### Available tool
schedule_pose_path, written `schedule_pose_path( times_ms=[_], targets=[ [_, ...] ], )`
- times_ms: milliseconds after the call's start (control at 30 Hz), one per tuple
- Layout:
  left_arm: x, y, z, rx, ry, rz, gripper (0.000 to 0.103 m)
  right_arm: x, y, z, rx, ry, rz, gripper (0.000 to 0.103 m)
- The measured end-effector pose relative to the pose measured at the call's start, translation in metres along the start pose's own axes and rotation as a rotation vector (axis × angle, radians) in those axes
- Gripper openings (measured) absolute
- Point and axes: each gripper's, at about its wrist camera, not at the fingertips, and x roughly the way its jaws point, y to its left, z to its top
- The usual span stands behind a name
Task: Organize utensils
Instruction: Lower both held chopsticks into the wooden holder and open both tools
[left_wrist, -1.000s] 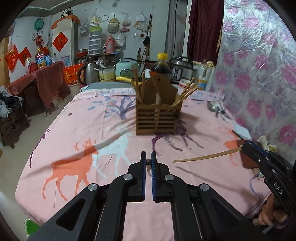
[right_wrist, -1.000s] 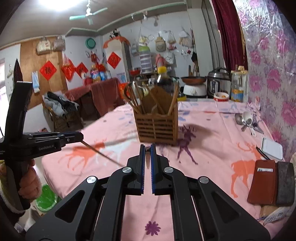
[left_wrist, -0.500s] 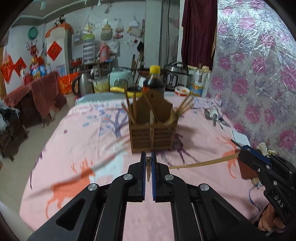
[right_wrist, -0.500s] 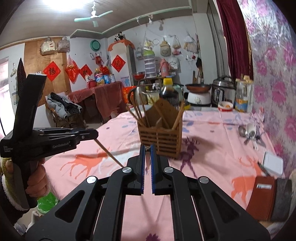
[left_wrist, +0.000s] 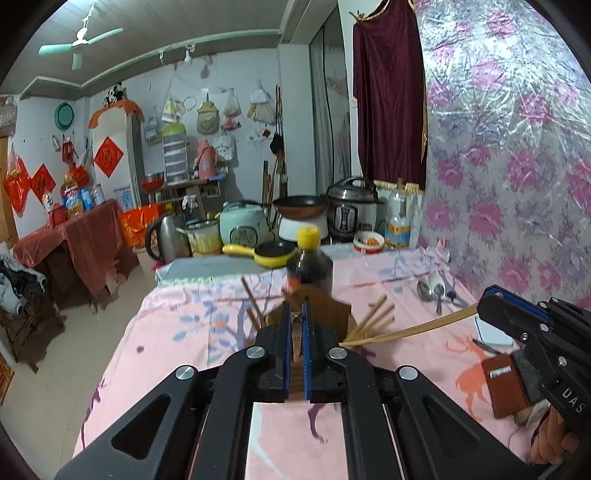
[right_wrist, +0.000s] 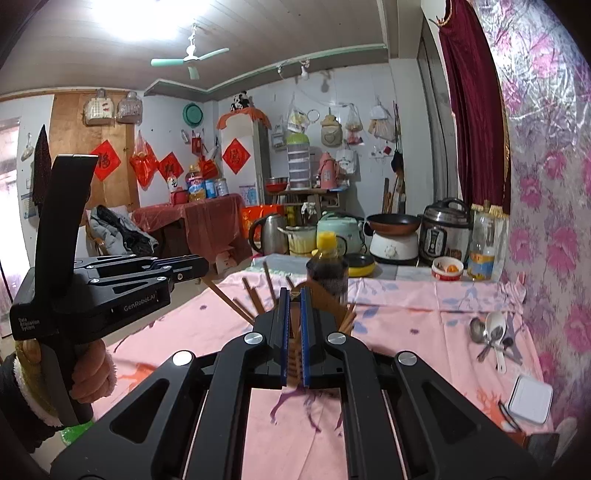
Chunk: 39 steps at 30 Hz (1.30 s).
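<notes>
- Left wrist view showed the left claw nearest, its blue-lined jaws almost together with a thin sliver of chopstick pinched between them, right over the wooden utensil holder.
- That same view alone showed the right claw from the side, at the right edge, clamped on the end of a long bamboo chopstick whose far tip reached into the holder among the other chopsticks.
- Only there could the brown wallet be seen plainly, lying on the pink counter below the right claw.
- Right wrist view showed the right claw with jaws nearly closed, a thin gap left, the holder just beyond them; the gripped chopstick was hard to make out between the pads.
- It alone showed the left claw from the side, held in a hand, gripping a darker chopstick slanting down to the holder.
- Farther right on the counter lay spoons and a white box.
- Behind the holder stood a dark bottle with a yellow cap.
</notes>
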Motion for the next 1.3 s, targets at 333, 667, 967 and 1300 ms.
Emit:
schedule_pose_path(
  times_ms=[333, 667, 967, 1300],
  targets=[
    [0.031, -0.003, 0.041, -0.008, -0.04, -0.02, 0.006, 0.024, -0.022, 0.015, 0.026, 0.01, -0.025, 0.006],
    [0.079, 0.02, 0.056, -0.081, 0.021, -0.043, 0.007, 0.08, -0.041, 0.024, 0.025, 0.16, -0.016, 0.006],
    [0.082, 0.035, 0.055, -0.099, 0.058, -0.074, 0.006, 0.11, -0.042, 0.027, 0.014, 0.208, 0.001, 0.006],
    [0.045, 0.051, 0.071, -0.109, -0.015, -0.042, 0.006, 0.092, -0.033, 0.041, -0.029, 0.176, -0.008, 0.006]
  ],
)
